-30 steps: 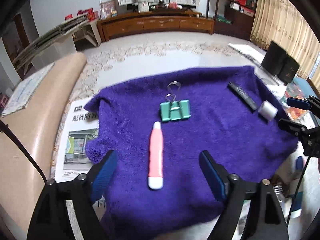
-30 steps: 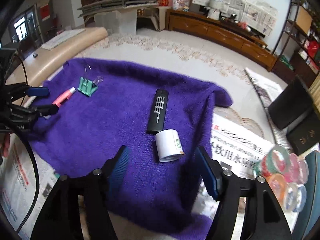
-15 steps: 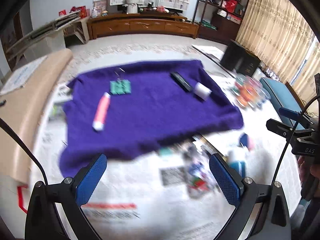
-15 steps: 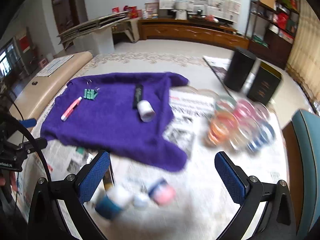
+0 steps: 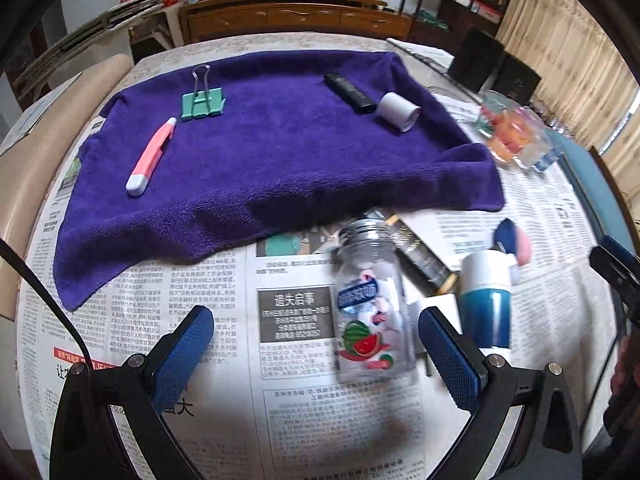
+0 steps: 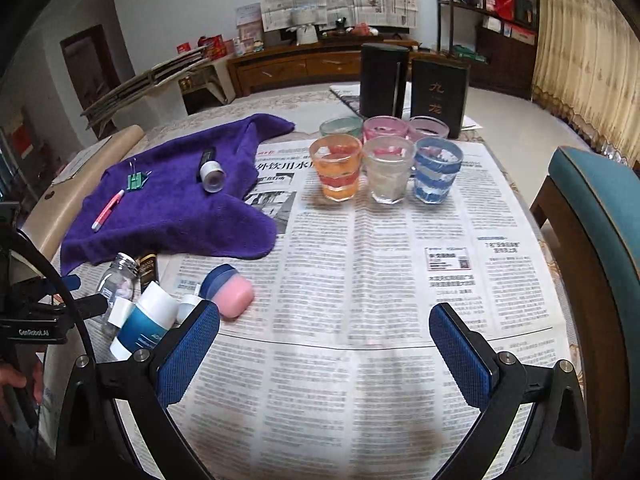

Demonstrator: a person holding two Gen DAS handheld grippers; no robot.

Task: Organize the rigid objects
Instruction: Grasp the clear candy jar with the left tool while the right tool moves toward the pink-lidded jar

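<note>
A purple towel [image 5: 280, 152] bears a pink pen [image 5: 151, 156], a green binder clip [image 5: 202, 102], a black remote [image 5: 350, 92] and a white roll [image 5: 398, 112]. My left gripper [image 5: 310, 332] stands open over the newspaper, nearer than the towel. A clear jar with a watermelon label [image 5: 372, 300] lies between its fingers, untouched and closer to the right one. A blue and white bottle [image 5: 486, 300] lies just right of it, a pink and blue pot [image 6: 232, 290] beyond. My right gripper [image 6: 324, 316] is open over bare newspaper, nothing between its fingers.
Several coloured glass cups [image 6: 384, 172] stand on the newspaper [image 6: 400, 280] at the back, with two black canisters [image 6: 438, 96] behind them. A blue chair [image 6: 592, 208] is at the right. A beige bench [image 5: 28, 152] runs along the left. A small black box [image 6: 148, 268] lies by the jar.
Both grippers have pulled back off the towel toward the near newspaper, and their jaws have widened. The pen, clip, remote and roll stay on the towel.
</note>
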